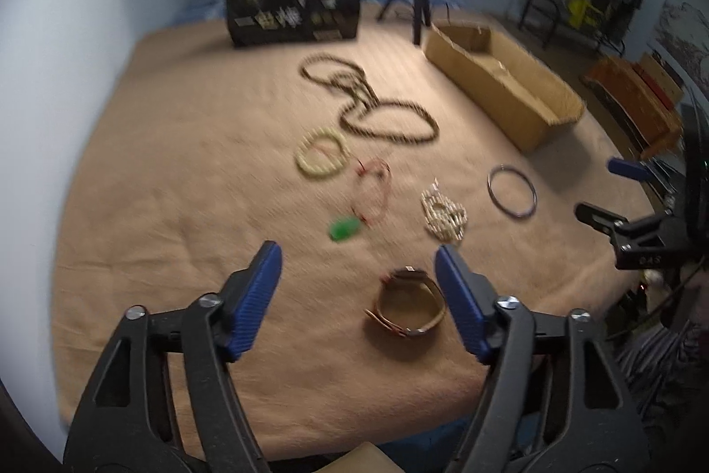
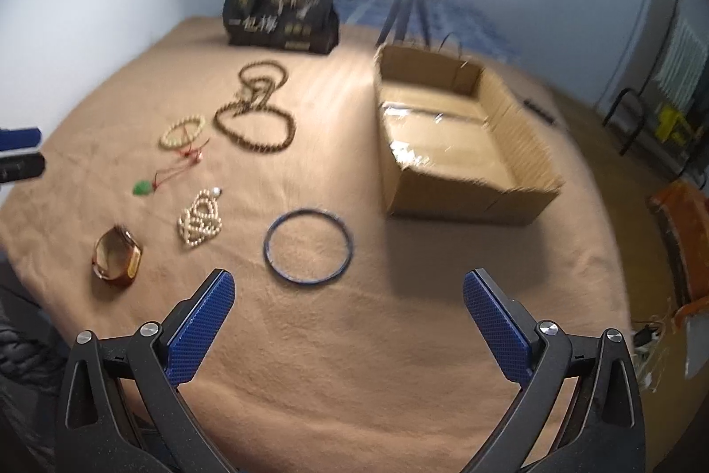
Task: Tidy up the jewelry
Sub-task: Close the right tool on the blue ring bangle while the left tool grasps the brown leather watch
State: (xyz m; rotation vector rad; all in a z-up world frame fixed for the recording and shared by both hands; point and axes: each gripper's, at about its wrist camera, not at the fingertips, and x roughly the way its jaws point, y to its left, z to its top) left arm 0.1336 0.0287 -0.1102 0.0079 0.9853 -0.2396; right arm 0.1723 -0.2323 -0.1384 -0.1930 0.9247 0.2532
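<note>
Left gripper [image 1: 358, 258] released above watch [image 1: 407, 302], lower center; right gripper [image 2: 348, 287] released, bangle [image 2: 308, 246] center frame.

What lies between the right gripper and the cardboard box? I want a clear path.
In the right wrist view, the right gripper and the box have only bare brown cloth between them; the dark bangle sits left of that line.
</note>
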